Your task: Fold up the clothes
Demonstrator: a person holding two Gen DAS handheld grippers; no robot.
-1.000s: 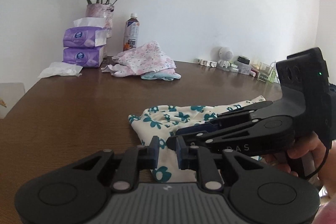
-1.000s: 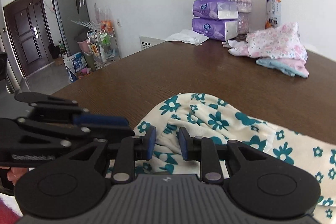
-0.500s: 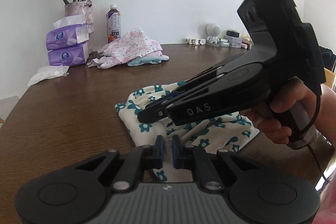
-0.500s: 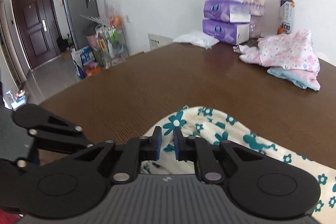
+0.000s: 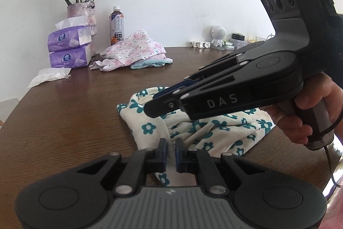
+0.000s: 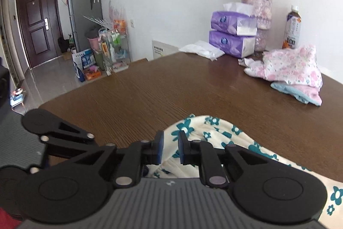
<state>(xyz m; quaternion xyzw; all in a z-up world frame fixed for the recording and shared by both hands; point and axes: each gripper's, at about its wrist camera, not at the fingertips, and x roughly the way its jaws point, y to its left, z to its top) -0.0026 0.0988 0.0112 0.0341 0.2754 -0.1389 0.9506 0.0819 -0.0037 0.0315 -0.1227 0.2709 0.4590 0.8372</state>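
Holding the cream flowered garment (image 5: 193,132) near the table's (image 5: 75,104) front edge, our left gripper (image 5: 169,152) and right gripper (image 6: 169,147) both pinch its fabric, it seems. If one thin pinch slips during lifting, the fold would collapse.

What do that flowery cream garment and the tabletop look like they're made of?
The cream garment looks like soft, matte knit cotton: it bunches in thick folds and carries a printed teal flower pattern. The table looks like dark brown wood or wood veneer: it shows grain lines and a faint sheen.
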